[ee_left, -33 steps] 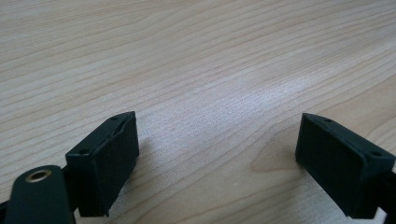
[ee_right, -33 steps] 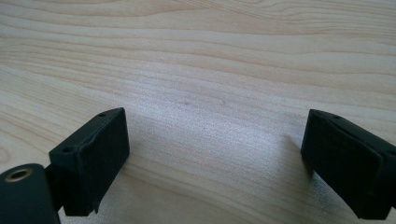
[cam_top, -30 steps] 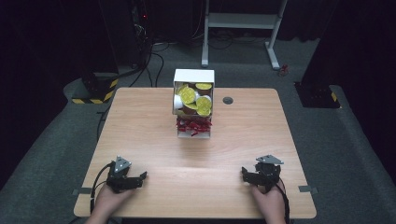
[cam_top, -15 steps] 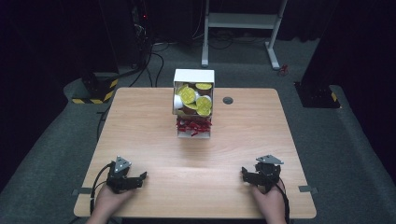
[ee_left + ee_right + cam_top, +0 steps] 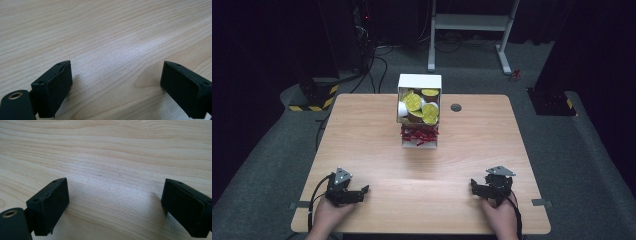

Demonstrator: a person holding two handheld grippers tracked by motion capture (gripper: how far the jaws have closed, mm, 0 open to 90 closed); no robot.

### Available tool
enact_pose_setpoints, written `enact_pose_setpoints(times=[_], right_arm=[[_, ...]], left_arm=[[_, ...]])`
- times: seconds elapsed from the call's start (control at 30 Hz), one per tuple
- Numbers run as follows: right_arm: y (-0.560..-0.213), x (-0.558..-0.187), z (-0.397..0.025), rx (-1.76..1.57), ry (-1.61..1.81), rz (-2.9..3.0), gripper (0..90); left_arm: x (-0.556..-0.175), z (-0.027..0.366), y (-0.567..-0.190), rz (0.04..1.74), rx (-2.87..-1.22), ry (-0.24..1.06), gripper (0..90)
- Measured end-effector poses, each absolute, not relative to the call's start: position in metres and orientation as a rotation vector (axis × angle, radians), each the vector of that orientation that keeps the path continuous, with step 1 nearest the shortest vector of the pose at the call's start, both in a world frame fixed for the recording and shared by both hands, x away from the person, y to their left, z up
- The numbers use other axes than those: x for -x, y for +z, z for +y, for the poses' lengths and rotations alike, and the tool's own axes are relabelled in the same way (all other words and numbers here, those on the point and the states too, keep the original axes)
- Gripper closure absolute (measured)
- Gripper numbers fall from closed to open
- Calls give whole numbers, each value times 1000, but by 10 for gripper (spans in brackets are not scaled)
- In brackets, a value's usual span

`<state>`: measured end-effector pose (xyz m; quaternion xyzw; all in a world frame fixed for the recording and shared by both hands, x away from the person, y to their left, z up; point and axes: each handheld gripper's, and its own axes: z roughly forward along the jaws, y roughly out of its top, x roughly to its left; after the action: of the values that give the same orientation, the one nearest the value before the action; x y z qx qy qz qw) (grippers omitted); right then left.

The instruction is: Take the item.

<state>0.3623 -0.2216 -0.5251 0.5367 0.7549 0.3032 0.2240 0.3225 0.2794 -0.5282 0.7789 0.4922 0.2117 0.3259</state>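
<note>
Both grippers parked at the near edge of the table (image 5: 362,130), nothing in hand. Left gripper (image 5: 354,194) at roughly 7 o'clock from table centre, right gripper (image 5: 479,189) at 5 o'clock. Each has its jaws spread wide, bare wood between them in both gripper views.

Nearest work item: the white dispenser box (image 5: 419,82) at 12 o'clock, far side, well apart from both tools. Upper compartment holds small cups with yellow foil lids (image 5: 414,102), piled at mixed angles. Lower tray holds a heap of thin red pieces (image 5: 418,134), too small to identify.

Handling judgement: cups look light, thin-walled, easy to crush; foil tops likely slick and puncture-prone. Grip across the side wall just under the rim, light squeeze, not on the lid. Take a top cup first, since the pile may shift. The box looks like light card and could slide or tip if pushed; brace it with the other gripper at its side wall.
</note>
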Motion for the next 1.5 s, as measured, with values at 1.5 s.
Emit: enact_pose_setpoints(times=[1.5], right_arm=[[-525,-363,-222,-1474,844,2097,76]], left_arm=[[-324,268,-492,1276,-1810,525,144]])
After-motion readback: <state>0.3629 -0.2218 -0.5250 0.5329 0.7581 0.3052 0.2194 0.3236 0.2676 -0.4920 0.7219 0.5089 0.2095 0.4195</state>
